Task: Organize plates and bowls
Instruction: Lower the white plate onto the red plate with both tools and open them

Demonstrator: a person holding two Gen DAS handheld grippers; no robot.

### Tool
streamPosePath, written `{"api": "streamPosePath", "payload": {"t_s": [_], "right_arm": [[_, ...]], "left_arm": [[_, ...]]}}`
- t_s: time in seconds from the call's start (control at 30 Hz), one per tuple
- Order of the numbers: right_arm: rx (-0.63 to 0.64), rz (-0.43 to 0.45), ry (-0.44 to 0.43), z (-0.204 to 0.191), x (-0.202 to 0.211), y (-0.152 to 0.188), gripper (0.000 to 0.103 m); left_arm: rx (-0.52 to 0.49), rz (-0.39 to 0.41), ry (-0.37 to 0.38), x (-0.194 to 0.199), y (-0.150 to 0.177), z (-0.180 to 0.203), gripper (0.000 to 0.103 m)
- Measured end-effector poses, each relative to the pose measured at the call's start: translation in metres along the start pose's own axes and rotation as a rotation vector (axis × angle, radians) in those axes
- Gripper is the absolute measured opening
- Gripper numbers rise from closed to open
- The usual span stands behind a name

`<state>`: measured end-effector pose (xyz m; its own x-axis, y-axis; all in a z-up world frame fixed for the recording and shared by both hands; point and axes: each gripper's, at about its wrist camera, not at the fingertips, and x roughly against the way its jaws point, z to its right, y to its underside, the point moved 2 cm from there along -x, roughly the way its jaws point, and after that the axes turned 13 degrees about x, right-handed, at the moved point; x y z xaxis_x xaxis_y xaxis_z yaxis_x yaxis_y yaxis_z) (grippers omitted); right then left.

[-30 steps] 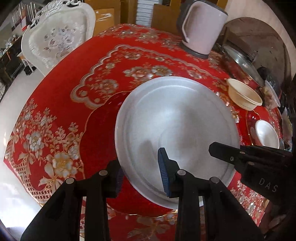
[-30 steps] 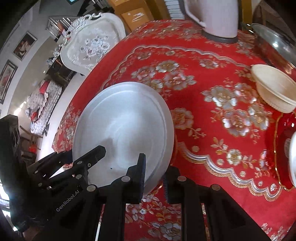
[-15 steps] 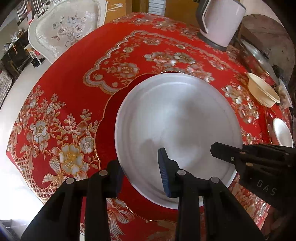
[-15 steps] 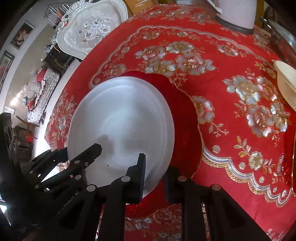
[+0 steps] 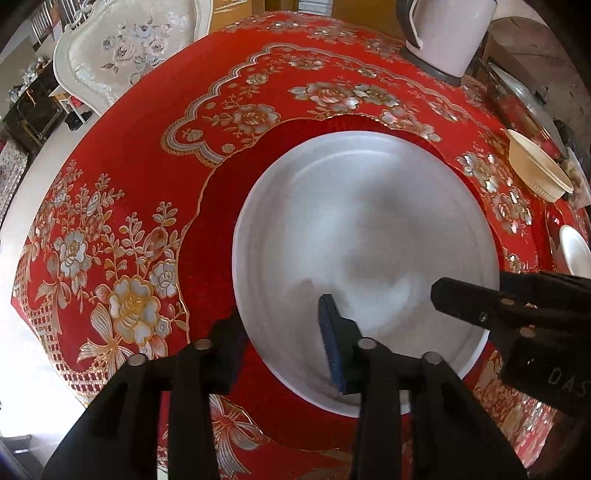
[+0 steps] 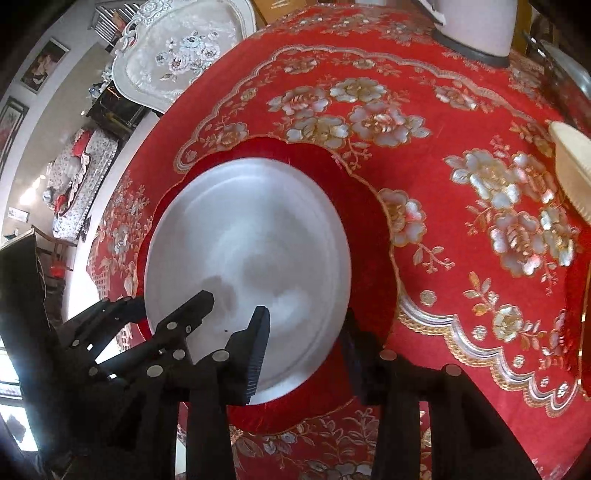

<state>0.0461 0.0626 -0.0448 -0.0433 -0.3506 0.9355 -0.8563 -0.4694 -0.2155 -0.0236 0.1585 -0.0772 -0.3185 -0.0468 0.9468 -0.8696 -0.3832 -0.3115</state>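
- So the big white plate (image 5: 365, 236) sits near the table's near edge, lying over a plain dark-red patch of the red flowered tablecloth (image 5: 122, 206). Whether it's fully resting on the cloth or held a touch above it can't be told from either wrist view.
- The left gripper (image 5: 282, 334) straddles the plate's near-left rim: one finger is on the outside over the cloth, the blue-padded one is inside over the plate's face. The jaws are spread wide and don't look to be pinching anything.
- The right gripper (image 6: 304, 345) does the same on the near-right rim, one finger over the plate's face, the other outside it over the cloth. Also spread, no squeeze visible.
- The key relation: the plate lies straight ahead of both grippers, with its rim running across each gap. It's round, so there's no long axis to line up with, just the rim edge.
- Neither hand is clearly nearer; both are right at the rim, close together on the near side.
- Probably the next bit is either closing on that rim or backing straight off.
- Off at the table's right edge there's a cream bowl (image 5: 539, 171) and a small white bowl (image 5: 574, 253), well apart from the plate. A white kettle (image 5: 448, 33) stands at the far edge.
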Motion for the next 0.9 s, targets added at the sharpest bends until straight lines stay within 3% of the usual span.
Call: {"api": "streamPosePath", "payload": {"t_s": [0.07,0.27,0.6,0.9], "right_arm": [[0.005,0.005,0.013,0.001,0.007,0.001,0.049],[-0.014,0.041,0.003,0.011,0.032,0.008,0.052],[-0.137,0.108,-0.020,0.057,0.069,0.035,0.053],[-0.241,0.146,0.050,0.111,0.101,0.061,0.053]], "left_arm": [[-0.001,0.017,0.004,0.006,0.000,0.000,0.052],[-0.025,0.105,-0.013,0.037,-0.004,-0.007,0.073],[-0.027,0.160,-0.013,0.073,-0.011,-0.015,0.073],[-0.089,0.182,0.080,0.084,-0.021,0.045,0.073]]}}
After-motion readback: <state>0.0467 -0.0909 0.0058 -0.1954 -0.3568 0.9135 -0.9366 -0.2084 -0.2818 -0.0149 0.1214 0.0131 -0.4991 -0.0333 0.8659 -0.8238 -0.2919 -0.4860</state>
